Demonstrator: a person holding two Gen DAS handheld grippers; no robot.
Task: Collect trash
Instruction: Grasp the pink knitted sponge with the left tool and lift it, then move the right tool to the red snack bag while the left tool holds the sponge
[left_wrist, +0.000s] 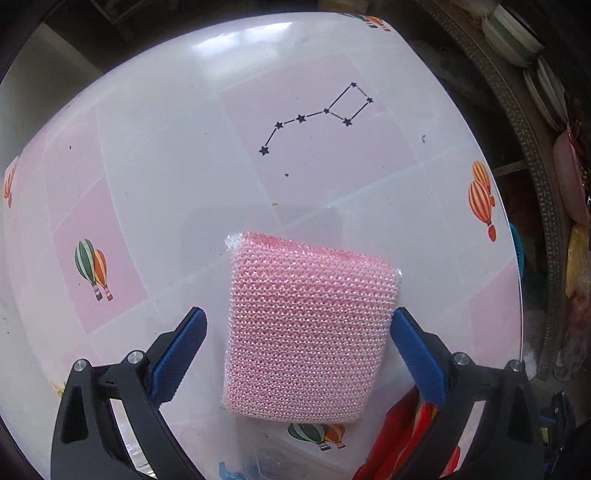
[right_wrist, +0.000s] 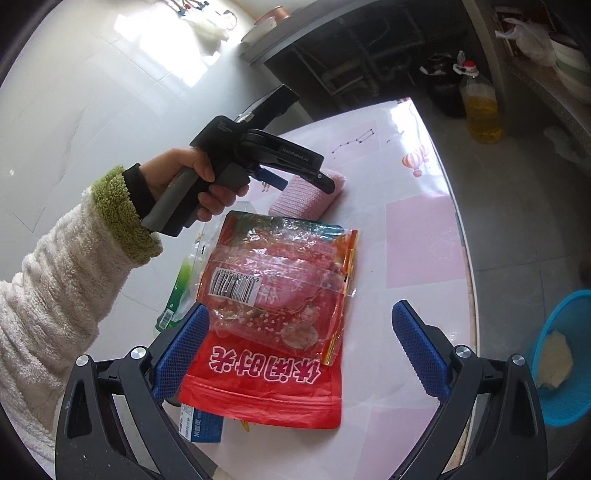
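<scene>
left gripper fingers wide apart, straddling pink mesh sponge, holding nothing. sponge lies mid-counter, toward far edge from red snack bag.
right gripper fingers spread wide, empty, over red bag; left pad near bag edge, contact unclear.
bag near counter's near edge: judged light, thin, crinkly, slick; pinch flat edge or corner.
sponge judged soft, springy, grippy; squeeze across short sides.
blue basket on floor beyond counter's right edge.
</scene>
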